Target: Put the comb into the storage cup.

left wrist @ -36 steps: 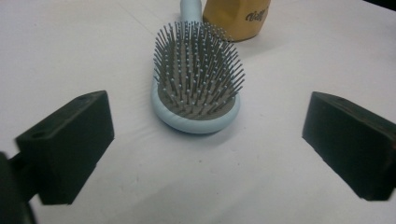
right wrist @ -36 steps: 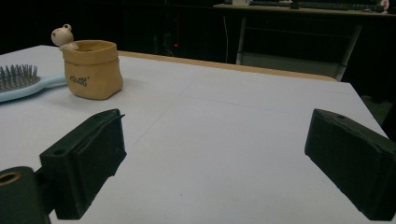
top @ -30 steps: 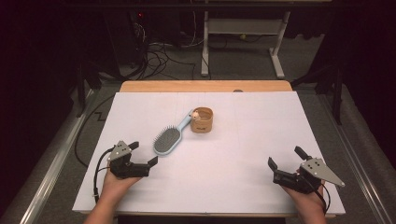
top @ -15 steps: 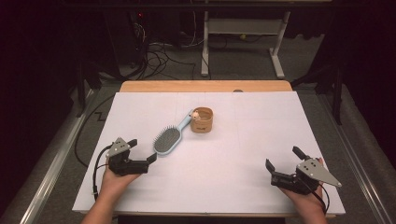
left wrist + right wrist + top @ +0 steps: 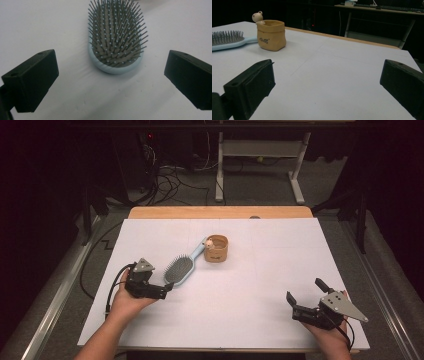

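Note:
A light blue hairbrush [image 5: 182, 267] lies bristles up on the white table [image 5: 260, 285], its handle reaching up-right to a small tan pot [image 5: 217, 249] with a little figure on its rim. My left gripper [image 5: 167, 287] is open just short of the brush's rounded end. In the left gripper view the brush head [image 5: 116, 37] lies ahead, between the two spread jaws, untouched. My right gripper [image 5: 306, 300] is open at the front right, holding nothing. In the right gripper view the pot [image 5: 271, 35] and brush [image 5: 229, 39] stand far off to the left.
A wooden strip [image 5: 220, 212] runs along the table's far edge. Beyond it are cables on the floor and a white metal frame [image 5: 260, 150]. Dark gaps flank the table on both sides.
My left gripper has moved forward and right, closing in on the hairbrush's rounded end. The right gripper has shifted only slightly at the front right.

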The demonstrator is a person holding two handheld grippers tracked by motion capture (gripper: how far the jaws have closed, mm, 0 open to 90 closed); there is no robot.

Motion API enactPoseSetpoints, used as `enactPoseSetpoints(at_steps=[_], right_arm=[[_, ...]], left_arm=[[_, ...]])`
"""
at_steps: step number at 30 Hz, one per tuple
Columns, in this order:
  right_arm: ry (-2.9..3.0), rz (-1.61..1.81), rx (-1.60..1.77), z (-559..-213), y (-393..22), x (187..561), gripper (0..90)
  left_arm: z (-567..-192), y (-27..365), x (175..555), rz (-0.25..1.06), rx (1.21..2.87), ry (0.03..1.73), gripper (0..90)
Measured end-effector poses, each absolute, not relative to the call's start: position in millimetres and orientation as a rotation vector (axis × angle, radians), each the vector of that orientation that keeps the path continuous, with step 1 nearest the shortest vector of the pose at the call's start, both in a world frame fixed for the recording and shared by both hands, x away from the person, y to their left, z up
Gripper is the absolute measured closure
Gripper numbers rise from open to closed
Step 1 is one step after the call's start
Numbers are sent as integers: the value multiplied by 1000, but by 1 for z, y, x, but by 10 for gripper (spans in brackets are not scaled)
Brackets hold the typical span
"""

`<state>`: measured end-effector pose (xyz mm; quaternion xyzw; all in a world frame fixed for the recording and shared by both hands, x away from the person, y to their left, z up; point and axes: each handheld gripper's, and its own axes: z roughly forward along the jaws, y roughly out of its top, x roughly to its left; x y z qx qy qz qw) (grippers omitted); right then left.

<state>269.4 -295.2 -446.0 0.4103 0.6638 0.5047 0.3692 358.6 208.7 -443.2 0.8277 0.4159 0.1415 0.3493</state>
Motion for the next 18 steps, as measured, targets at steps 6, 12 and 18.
enactPoseSetpoints(at_steps=[6,12,18], right_arm=[[1713,1298,1055,-447,-294,270,3],[1707,1304,1069,-447,-296,270,4],[1704,1308,1069,-447,-296,271,3]], left_arm=[[-440,194,373,325,2235,1100,0],[-437,180,392,309,2327,1150,7],[-437,164,402,292,2386,1136,7]])
